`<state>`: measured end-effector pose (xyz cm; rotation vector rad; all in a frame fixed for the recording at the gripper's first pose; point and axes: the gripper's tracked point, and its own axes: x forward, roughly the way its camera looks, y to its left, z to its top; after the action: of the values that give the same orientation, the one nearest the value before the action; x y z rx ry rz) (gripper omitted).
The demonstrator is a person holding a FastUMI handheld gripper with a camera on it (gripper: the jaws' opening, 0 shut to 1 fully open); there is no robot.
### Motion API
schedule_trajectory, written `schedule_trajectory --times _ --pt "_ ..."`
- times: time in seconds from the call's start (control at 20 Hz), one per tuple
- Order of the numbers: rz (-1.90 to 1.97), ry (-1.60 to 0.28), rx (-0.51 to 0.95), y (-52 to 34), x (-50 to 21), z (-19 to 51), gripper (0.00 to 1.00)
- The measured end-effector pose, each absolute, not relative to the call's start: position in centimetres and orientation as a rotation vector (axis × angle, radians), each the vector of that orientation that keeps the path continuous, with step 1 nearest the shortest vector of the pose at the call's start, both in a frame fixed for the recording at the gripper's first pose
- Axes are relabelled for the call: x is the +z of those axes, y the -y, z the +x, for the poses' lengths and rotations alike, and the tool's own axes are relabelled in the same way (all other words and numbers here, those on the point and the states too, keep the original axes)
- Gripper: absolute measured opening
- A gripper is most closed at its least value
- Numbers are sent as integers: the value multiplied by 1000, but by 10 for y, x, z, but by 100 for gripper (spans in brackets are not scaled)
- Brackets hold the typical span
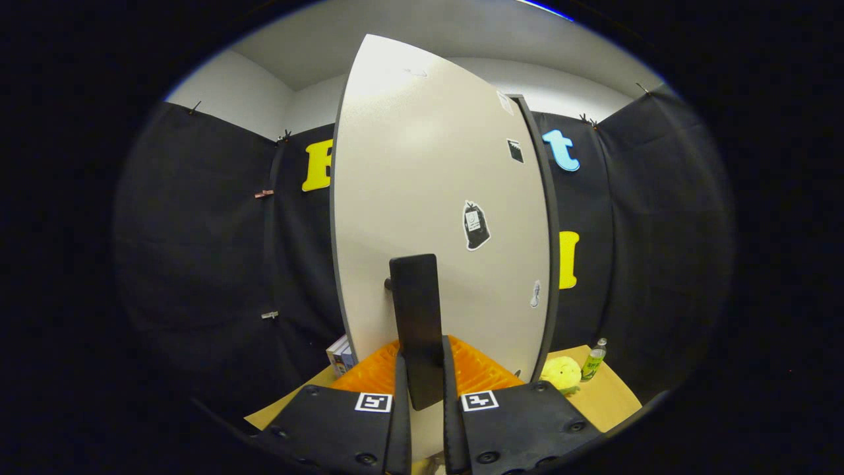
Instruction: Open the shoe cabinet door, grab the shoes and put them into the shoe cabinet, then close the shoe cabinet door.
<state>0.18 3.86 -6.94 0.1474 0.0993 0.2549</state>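
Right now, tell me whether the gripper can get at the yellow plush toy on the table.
Probably not as things stand. The gripper is shut on the door handle, and the cabinet door stands between the fingers and the yellow plush toy. It would have to let go first.

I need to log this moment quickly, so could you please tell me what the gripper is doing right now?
Gripper: closed on the flat black bar handle of the cream-white shoe cabinet door, one finger on each side.

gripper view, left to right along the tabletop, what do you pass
box → orange mat → gripper, shut on the door handle → yellow plush → bottle
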Motion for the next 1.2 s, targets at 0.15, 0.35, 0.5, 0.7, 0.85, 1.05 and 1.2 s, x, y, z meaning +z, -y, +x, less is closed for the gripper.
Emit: schedule_trajectory --times 0.15,0.35,0.5,0.7,0.85,1.05,1.2 --pt "159 -106 233 -13 -69 -7 23" --pt "197 -133 186 19 -69 -7 23" --pt "217 -157 139 41 -68 -4 23" --pt "204 -143 62 75 -62 5 17" --pt "167 -130 16 104 -63 3 17" --pt "122 -149 24 135 -64 0 17" --pt "127 -150 19 155 -61 -1 21"
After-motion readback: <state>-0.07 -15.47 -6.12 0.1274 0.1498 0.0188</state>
